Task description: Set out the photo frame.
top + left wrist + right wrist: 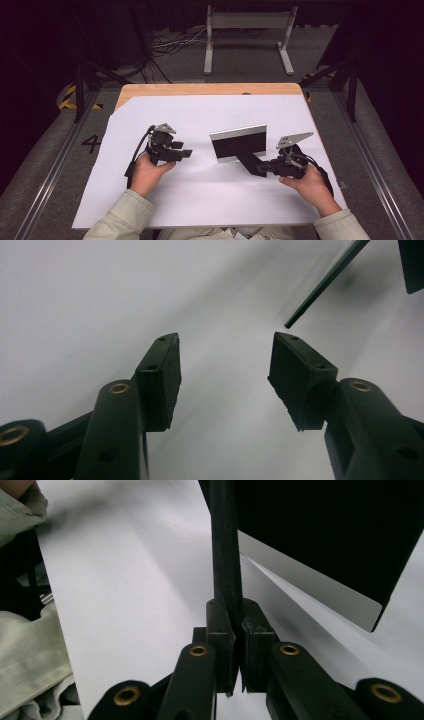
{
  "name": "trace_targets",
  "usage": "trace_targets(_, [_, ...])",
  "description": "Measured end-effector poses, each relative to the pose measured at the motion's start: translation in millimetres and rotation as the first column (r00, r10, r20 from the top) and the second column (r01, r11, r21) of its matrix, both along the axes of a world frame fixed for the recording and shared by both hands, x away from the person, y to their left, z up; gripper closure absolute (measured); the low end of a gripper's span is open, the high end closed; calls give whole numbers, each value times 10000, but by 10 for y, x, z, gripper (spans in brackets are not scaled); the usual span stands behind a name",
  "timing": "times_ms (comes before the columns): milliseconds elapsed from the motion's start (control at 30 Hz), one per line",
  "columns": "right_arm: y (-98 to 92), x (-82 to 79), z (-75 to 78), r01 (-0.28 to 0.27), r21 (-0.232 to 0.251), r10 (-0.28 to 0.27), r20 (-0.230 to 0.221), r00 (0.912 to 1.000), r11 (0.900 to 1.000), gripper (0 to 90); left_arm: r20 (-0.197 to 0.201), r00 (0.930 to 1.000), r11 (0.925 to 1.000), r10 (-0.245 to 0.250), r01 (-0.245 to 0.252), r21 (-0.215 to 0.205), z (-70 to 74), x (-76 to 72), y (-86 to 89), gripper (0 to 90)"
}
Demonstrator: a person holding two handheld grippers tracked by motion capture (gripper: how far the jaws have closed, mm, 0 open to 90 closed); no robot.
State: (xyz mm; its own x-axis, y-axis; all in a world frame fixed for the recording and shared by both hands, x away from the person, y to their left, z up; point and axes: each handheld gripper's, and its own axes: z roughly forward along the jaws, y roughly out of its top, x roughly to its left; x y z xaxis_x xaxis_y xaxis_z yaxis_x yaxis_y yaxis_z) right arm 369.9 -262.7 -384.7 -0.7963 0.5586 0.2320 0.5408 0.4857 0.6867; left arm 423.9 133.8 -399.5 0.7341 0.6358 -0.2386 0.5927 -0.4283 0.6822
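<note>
A picture frame stands upright on the white sheet with its black back and silver rim toward me. Its flat black prop leg slants down to the right. My right gripper is shut on the tip of that leg. In the right gripper view the leg runs up from between the pads, and the frame's back is at the upper right. My left gripper rests left of the frame, open, with nothing between its jaws. In the left gripper view the thin dark edge of the frame lies beyond that gripper.
A white paper sheet covers most of the wooden table. A grey metal stand and cables are on the floor beyond the far edge. Pale sleeves come in at the near edge.
</note>
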Motion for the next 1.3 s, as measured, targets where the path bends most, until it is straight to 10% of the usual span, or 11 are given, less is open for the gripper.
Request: trace_targets(1300, [5,-76,-156,341,-1281,-424,-631,9971,9912,784,-20,10000,10000,-45,45,-9,-2,-2,-16,471])
